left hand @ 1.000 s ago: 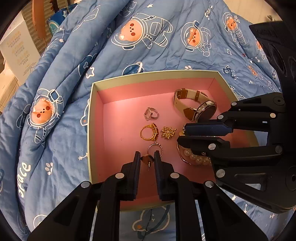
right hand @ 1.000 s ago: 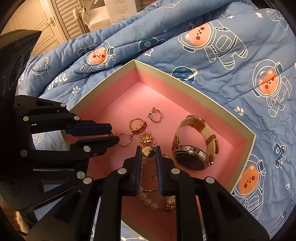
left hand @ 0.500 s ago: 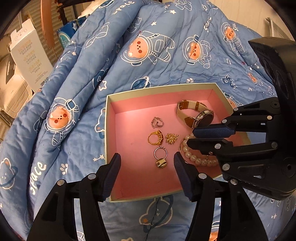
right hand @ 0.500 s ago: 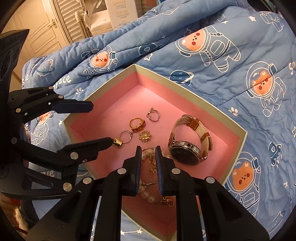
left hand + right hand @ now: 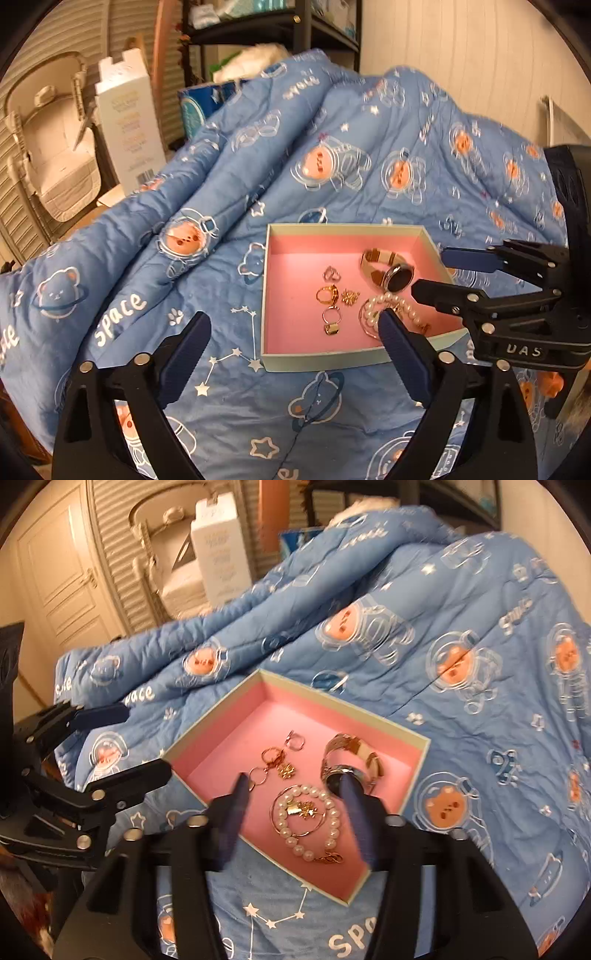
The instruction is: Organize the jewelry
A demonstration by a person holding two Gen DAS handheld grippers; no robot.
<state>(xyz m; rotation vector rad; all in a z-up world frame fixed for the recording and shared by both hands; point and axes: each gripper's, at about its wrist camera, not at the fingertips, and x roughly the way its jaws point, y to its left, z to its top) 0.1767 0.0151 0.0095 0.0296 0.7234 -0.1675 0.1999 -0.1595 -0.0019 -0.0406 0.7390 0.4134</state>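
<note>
Your left gripper [image 5: 291, 325] and right gripper [image 5: 295, 794] are both opening and hold nothing. All the jewelry lies inside the shallow pink-lined cardboard box [image 5: 314, 360] on the blue astronaut-bear quilt [image 5: 221, 184]: cream-strap wristwatch [image 5: 388, 267], pearl bracelet [image 5: 308, 821], gold rings [image 5: 328, 295]. Little seems left to do.

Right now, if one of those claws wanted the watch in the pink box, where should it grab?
Probably the cream strap's raised arch of the watch, from above, one finger inside the loop and one outside. It lies with its dark face tilted and the band standing up off the box floor.

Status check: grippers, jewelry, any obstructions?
Left gripper and right gripper opening, both empty. Jewelry inside pink box: watch, pearl bracelet, rings. Nothing blocking.
</note>
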